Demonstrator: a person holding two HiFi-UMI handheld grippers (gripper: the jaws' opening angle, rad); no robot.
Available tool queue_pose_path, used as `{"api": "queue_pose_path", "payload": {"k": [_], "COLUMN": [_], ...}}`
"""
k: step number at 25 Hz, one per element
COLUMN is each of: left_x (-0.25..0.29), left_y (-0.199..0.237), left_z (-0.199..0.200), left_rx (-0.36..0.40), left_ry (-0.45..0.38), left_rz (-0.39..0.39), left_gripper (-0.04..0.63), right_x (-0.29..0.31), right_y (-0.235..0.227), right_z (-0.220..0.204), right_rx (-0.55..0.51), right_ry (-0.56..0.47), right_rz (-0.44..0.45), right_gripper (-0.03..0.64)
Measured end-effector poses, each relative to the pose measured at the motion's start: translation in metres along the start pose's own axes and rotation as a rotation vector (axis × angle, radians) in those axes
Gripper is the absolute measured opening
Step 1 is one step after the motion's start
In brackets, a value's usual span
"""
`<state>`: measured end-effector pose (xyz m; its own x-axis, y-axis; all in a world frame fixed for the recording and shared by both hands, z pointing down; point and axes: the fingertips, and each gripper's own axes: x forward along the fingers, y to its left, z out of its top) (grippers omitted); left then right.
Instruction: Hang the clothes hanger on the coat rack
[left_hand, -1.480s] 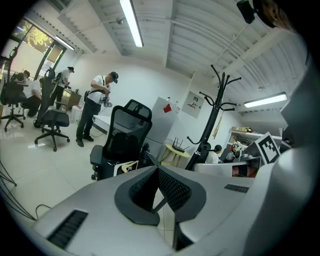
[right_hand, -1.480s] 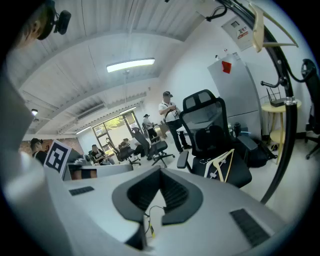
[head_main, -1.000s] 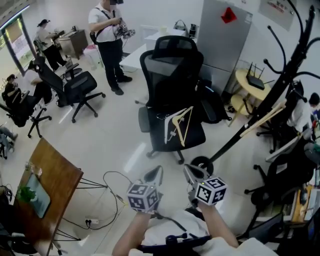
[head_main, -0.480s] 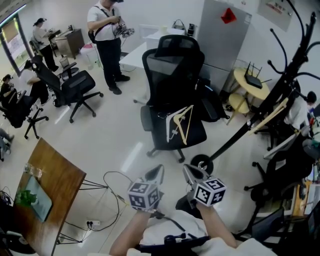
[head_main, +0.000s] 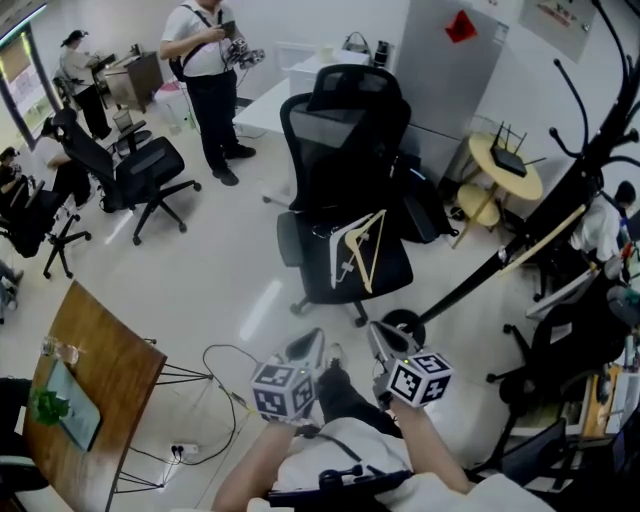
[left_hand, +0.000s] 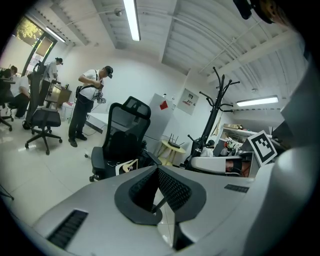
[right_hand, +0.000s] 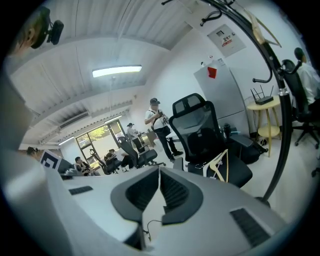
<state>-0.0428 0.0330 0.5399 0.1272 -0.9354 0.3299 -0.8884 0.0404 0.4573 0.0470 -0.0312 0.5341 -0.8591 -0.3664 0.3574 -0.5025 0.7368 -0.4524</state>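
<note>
One hanger (head_main: 346, 246) well beyond right claw (head_main: 384, 338)

The room was bright and evenly lit by ceiling tube lights (left_hand: 131, 20), with daylight from a far window (right_hand: 95, 137). The pale floor (head_main: 230, 270) carried soft glare and faint shadows. Close up, my left claw (left_hand: 157, 167) and right claw (right_hand: 159, 167) looked soft, and those views bent hard into black corners.
</note>
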Motion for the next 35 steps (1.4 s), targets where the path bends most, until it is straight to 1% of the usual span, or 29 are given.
{"api": "queue_pose_path", "payload": {"k": [3, 5, 9, 14, 16, 19, 28, 35], "left_x": [0.018, 0.031, 0.061, 0.100, 0.115, 0.134, 0.192, 0.243], "left_y": [0.013, 0.021, 0.040, 0.056, 0.061, 0.068, 0.093, 0.111], "left_z": [0.009, 0.016, 0.027, 0.036, 0.039, 0.043, 0.047, 0.040], "left_rx": [0.005, 0.007, -0.003, -0.005, -0.010, -0.015, -0.031, -0.053], "left_ry": [0.008, 0.011, 0.024, 0.047, 0.054, 0.064, 0.106, 0.148], "left_rz": [0.009, 0.012, 0.018, 0.014, 0.013, 0.010, 0.015, 0.037], "left_gripper": [-0.006, -0.006, -0.006, -0.006, -0.006, -0.006, -0.006, -0.006], "right_x": [0.023, 0.037, 0.064, 0.098, 0.111, 0.132, 0.196, 0.236], "right_y": [-0.013, -0.021, -0.042, -0.071, -0.081, -0.096, -0.150, -0.216], "right_z": [0.012, 0.024, 0.041, 0.056, 0.059, 0.059, 0.047, 0.024], "right_rx": [0.017, 0.010, -0.013, -0.004, -0.007, -0.006, 0.004, -0.049], "right_ry": [-0.006, -0.016, -0.020, -0.002, 0.011, 0.041, 0.128, 0.216], "right_rz": [0.003, 0.001, -0.033, -0.065, -0.069, -0.079, -0.121, -0.223], "right_gripper": [0.023, 0.023, 0.026, 0.122, 0.136, 0.211, 0.215, 0.215]}}
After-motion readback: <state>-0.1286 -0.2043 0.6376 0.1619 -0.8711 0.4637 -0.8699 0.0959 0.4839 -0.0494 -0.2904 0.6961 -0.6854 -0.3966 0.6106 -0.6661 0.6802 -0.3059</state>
